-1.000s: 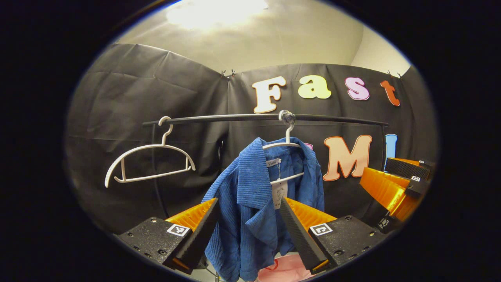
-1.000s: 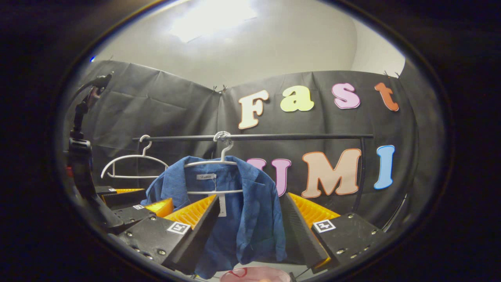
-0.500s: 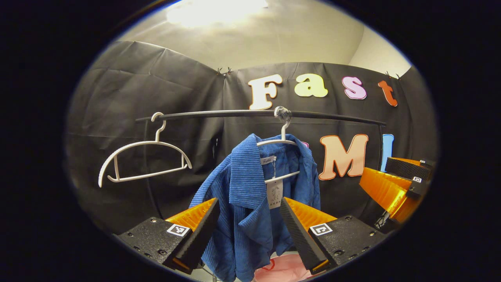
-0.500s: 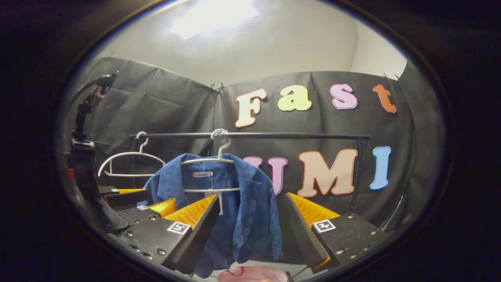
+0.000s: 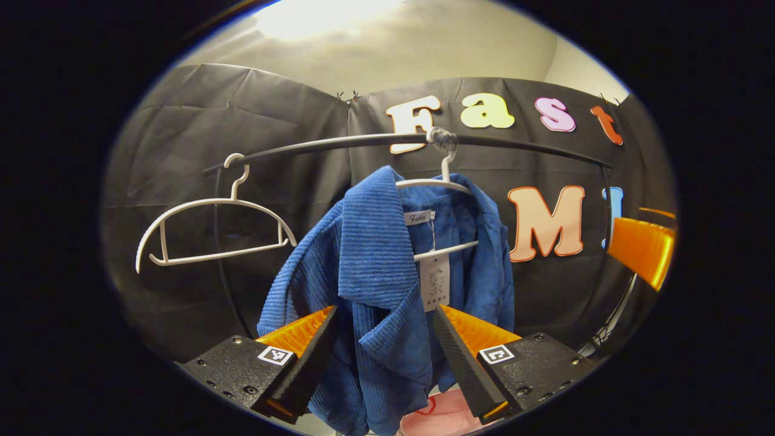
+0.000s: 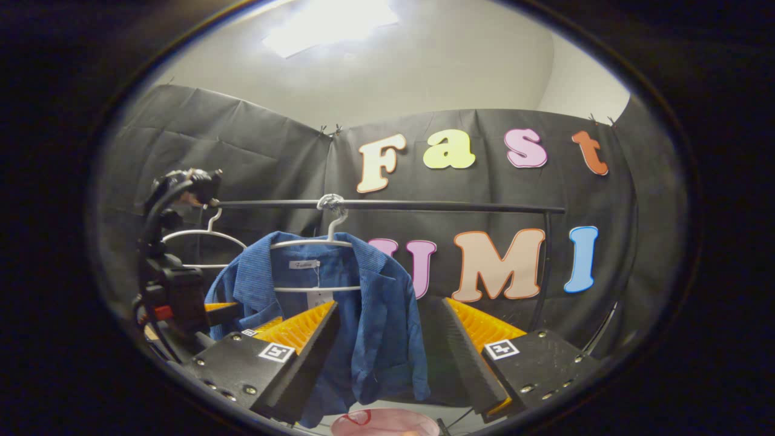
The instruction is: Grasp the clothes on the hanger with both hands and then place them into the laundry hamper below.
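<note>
My left gripper [image 5: 382, 339] and right gripper [image 6: 387, 336] both gape wide, holding nothing, before the blue jacket [image 5: 387, 284] on its white hanger [image 5: 437, 181]. An empty hanger [image 5: 212, 227] shares the rail [image 5: 339, 143]; the pink hamper [image 6: 384, 422] sits below.

Your blue ribbed corduroy jacket [image 5: 375, 272] is hanging open-fronted on a white plastic hanger [image 5: 437, 181], hooked on the black rail [image 5: 339, 143], paper tag [image 5: 437, 289] dangling inside the collar. Your pink laundry hamper [image 6: 384, 422] is sitting directly below the jacket's hem, only its rim showing.
</note>
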